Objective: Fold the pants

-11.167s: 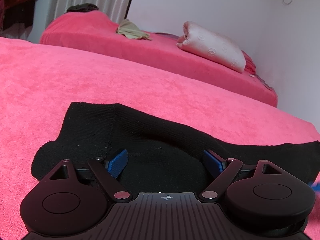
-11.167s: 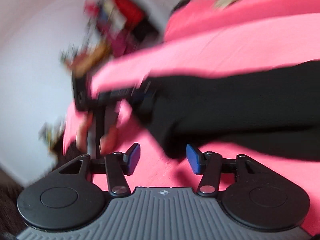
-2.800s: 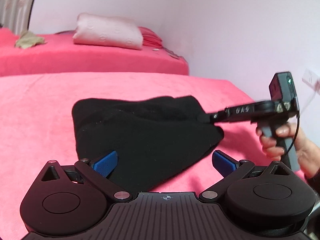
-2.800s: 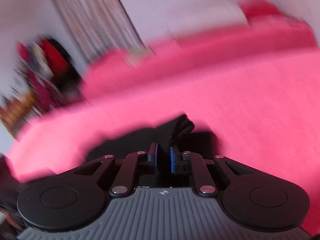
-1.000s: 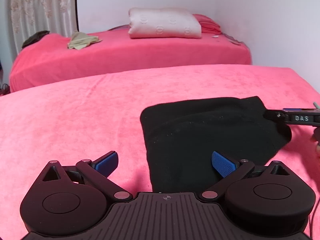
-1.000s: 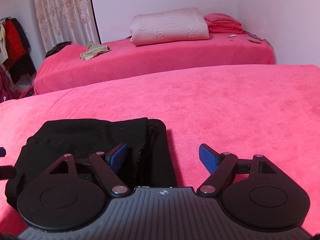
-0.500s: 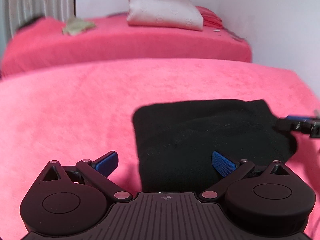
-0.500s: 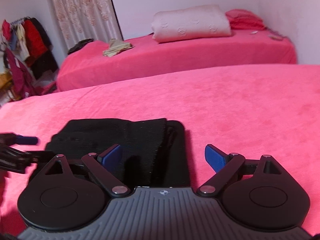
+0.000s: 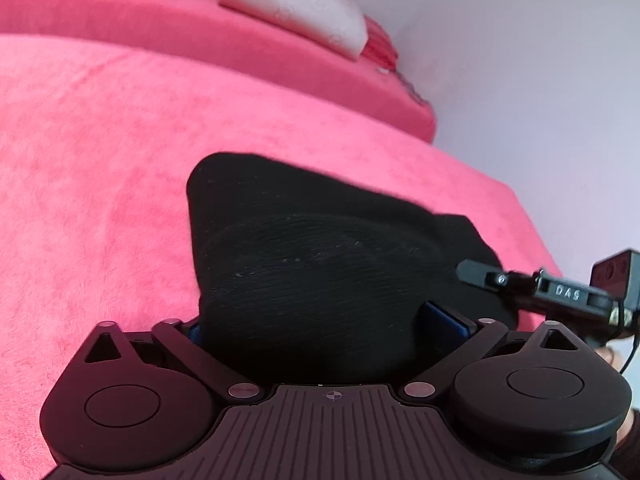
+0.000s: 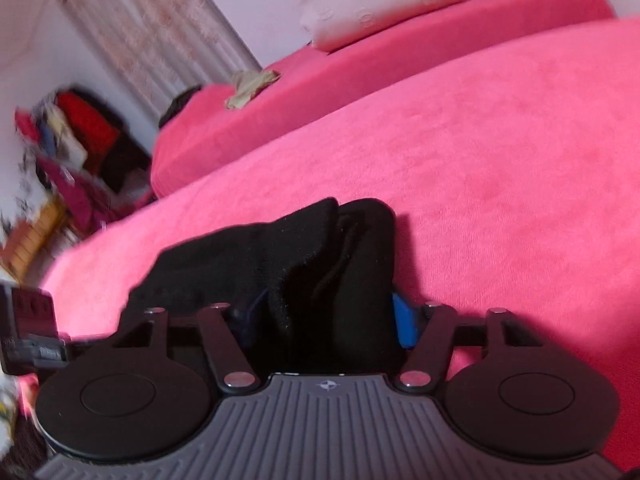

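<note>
The black pants (image 9: 320,256) lie folded into a thick bundle on the pink bed (image 9: 92,168), near its front edge. In the right wrist view the pants (image 10: 320,264) show two stacked layers with a fold line between them.

The left gripper (image 9: 320,326) has its jaws spread wide, one on each side of the near end of the pants; the blue pads (image 9: 444,316) are at the cloth, but I cannot tell if they press it. The right gripper (image 10: 324,318) also stands spread around the other near end of the pants, with a blue pad (image 10: 404,322) just beside the right edge of the bundle. In the left wrist view the right gripper (image 9: 476,274) shows at the right corner of the pants.

Behind the pants, well apart, stands a second pink bed (image 10: 400,64). On it lie a rolled pale blanket (image 10: 380,0) and a small beige cloth (image 10: 250,86). To the left of that bed hangs a patterned curtain (image 10: 152,36), and further left are blurred hanging clothes (image 10: 76,132).
</note>
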### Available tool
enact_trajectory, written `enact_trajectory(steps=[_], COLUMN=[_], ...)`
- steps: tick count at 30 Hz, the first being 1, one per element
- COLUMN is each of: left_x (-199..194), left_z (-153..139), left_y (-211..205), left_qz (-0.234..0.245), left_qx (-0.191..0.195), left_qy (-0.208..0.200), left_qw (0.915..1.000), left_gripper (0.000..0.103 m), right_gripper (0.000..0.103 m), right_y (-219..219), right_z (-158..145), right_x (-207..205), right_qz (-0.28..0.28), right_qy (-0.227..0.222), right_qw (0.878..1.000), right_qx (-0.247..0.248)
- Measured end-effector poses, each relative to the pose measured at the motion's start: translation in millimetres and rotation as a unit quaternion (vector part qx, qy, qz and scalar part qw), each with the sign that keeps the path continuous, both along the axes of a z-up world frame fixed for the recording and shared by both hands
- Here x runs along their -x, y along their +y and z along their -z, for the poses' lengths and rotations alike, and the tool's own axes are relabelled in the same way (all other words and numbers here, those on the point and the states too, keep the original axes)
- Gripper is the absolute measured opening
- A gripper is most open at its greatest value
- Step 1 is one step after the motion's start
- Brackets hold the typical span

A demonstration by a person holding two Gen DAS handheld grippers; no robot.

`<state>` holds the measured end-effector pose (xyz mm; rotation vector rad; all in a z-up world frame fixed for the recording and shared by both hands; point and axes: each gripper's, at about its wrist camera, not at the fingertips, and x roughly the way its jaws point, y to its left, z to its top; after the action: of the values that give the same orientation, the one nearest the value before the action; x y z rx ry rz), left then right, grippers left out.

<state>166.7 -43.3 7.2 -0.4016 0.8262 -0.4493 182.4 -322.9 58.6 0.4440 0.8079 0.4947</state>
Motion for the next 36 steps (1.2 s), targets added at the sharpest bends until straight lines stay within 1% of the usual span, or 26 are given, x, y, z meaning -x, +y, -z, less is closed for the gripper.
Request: enact_trajectory(steps=[1, 4, 6, 8, 10, 11, 12, 13, 14, 15, 16, 17, 18, 19, 20, 21, 22, 23, 25, 26, 27, 28, 31, 33, 34, 36], left_x=[1, -5, -17, -31, -48, -57, -68, -79, -93, -105, -116, -126, -128, -125, -122, -120, -117, -112, -99, -90, -83, -79, -59, -43, -38, -24], left_z=[-8, -36, -57, -77, -91, -93, -92, -86, -77, -64, -48, -31, -19, -14, -14, -15, -17, -21, -35, -41, -46, -49, -53, -50, -45, -40], left_y=[-2, -7, -14, -23, -33, -38, -44, -53, -61, -68, -72, -75, -72, -63, -55, -49, -44, -42, -39, -38, -37, -35, -41, -48, -54, -66], left_qz=[-0.002, 0.007, 0.015, 0.02, 0.013, 0.008, -0.002, -0.016, -0.033, -0.053, -0.071, -0.076, -0.073, -0.081, -0.084, -0.085, -0.087, -0.089, -0.099, -0.11, -0.122, -0.125, -0.123, -0.129, -0.132, -0.131], left_qx=[-0.004, -0.003, 0.0, -0.006, -0.017, -0.029, -0.049, -0.072, -0.102, -0.142, -0.181, -0.207, -0.193, -0.158, -0.128, -0.11, -0.106, -0.115, -0.141, -0.154, -0.167, -0.174, -0.191, -0.206, -0.214, -0.233], left_qy=[-0.007, -0.037, -0.053, -0.076, -0.094, -0.103, -0.109, -0.105, -0.091, -0.073, -0.046, -0.017, -0.006, -0.005, 0.001, 0.007, 0.006, -0.001, -0.024, -0.03, -0.033, -0.039, -0.053, -0.056, -0.056, -0.06], left_qw=[1.0, 0.9993, 0.9985, 0.9969, 0.9953, 0.9943, 0.9928, 0.9918, 0.9901, 0.9858, 0.9798, 0.9752, 0.9785, 0.9841, 0.9883, 0.9902, 0.9905, 0.9894, 0.9847, 0.9814, 0.9779, 0.9759, 0.9723, 0.9684, 0.9663, 0.9617], left_gripper=[0.103, 0.103, 0.103, 0.103, 0.103, 0.103, 0.103, 0.103, 0.103, 0.103, 0.103, 0.103, 0.103, 0.103, 0.103, 0.103, 0.103, 0.103, 0.103, 0.103, 0.103, 0.103, 0.103, 0.103, 0.103, 0.103], right_gripper=[0.046, 0.041, 0.04, 0.04, 0.04, 0.04, 0.041, 0.045, 0.055, 0.06, 0.069, 0.07, 0.069, 0.067, 0.07, 0.071, 0.074, 0.075, 0.077, 0.08, 0.079, 0.081, 0.086, 0.089, 0.093, 0.093], right_y=[-2, -11, -18, -25, -34, -37, -38, -40, -39, -38, -35, -33, -33, -33, -37, -44, -51, -58, -68, -75, -78, -78, -59, -36, -24, -1], right_z=[-3, -16, -34, -58, -80, -89, -94, -94, -88, -79, -66, -51, -36, -23, -14, -11, -11, -11, -15, -18, -23, -27, -35, -36, -35, -32], right_x=[3, 2, -5, -16, -34, -43, -51, -59, -68, -79, -88, -96, -101, -103, -99, -94, -91, -88, -83, -79, -71, -62, -39, -21, -13, 0], right_qz=[0.008, 0.024, 0.035, 0.045, 0.057, 0.062, 0.068, 0.077, 0.084, 0.092, 0.104, 0.114, 0.117, 0.119, 0.118, 0.122, 0.125, 0.131, 0.172, 0.194, 0.221, 0.233, 0.22, 0.21, 0.204, 0.184], right_qy=[-0.003, -0.006, -0.028, -0.06, -0.08, -0.094, -0.109, -0.116, -0.113, -0.102, -0.09, -0.071, -0.049, -0.029, -0.028, -0.038, -0.04, -0.039, -0.029, -0.022, -0.017, -0.016, -0.025, -0.029, -0.031, -0.039], right_qw=[1.0, 0.999, 0.998, 0.996, 0.994, 0.993, 0.991, 0.99, 0.99, 0.99, 0.99, 0.988, 0.986, 0.985, 0.986, 0.987, 0.987, 0.986, 0.977, 0.973, 0.967, 0.964, 0.963, 0.961, 0.961, 0.961], right_qx=[-0.007, -0.035, -0.042, -0.04, -0.046, -0.042, -0.034, -0.024, -0.011, 0.013, 0.044, 0.077, 0.104, 0.12, 0.113, 0.097, 0.09, 0.093, 0.125, 0.126, 0.127, 0.129, 0.152, 0.175, 0.185, 0.204])
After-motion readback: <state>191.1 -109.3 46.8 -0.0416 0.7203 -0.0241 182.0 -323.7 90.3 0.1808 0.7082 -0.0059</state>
